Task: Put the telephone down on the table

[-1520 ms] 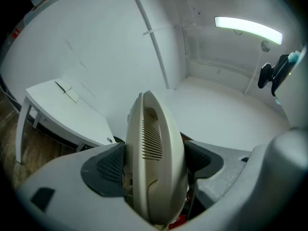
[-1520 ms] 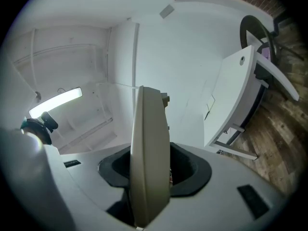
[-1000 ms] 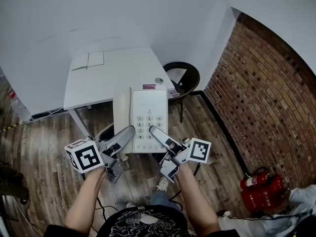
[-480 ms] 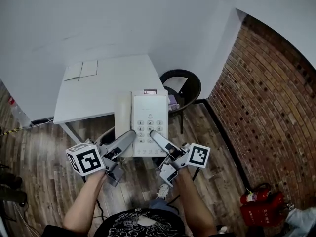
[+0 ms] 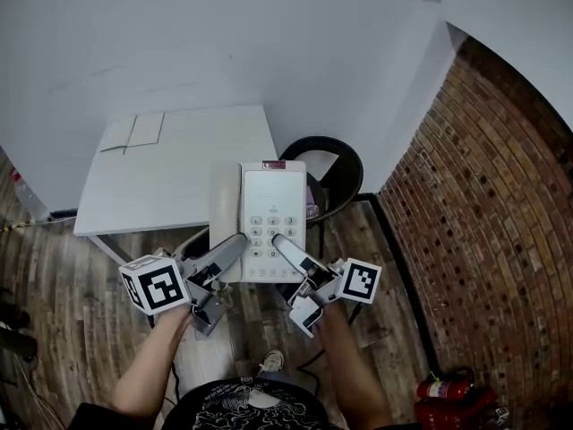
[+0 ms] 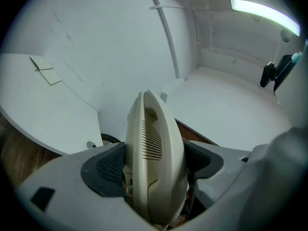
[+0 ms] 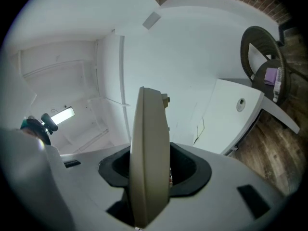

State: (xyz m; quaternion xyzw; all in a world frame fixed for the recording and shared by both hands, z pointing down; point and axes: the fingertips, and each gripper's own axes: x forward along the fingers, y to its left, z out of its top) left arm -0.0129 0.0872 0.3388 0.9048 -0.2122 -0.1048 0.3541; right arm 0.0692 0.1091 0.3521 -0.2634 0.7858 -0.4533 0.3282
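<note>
Head view: left gripper (image 5: 236, 240) and right gripper (image 5: 279, 242), jaws part-closed, each clamp the near edge of the telephone (image 5: 269, 206), holding it aloft by the corner of the table (image 5: 170, 182). Carrying appears under way; next likely calls for reaching over the tabletop and lowering it level.

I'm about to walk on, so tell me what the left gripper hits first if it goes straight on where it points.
Apart from the telephone it holds, likely nothing until the white wall. The left gripper points level, seemingly above the table, near its right edge. Depth is hard to judge.
</note>
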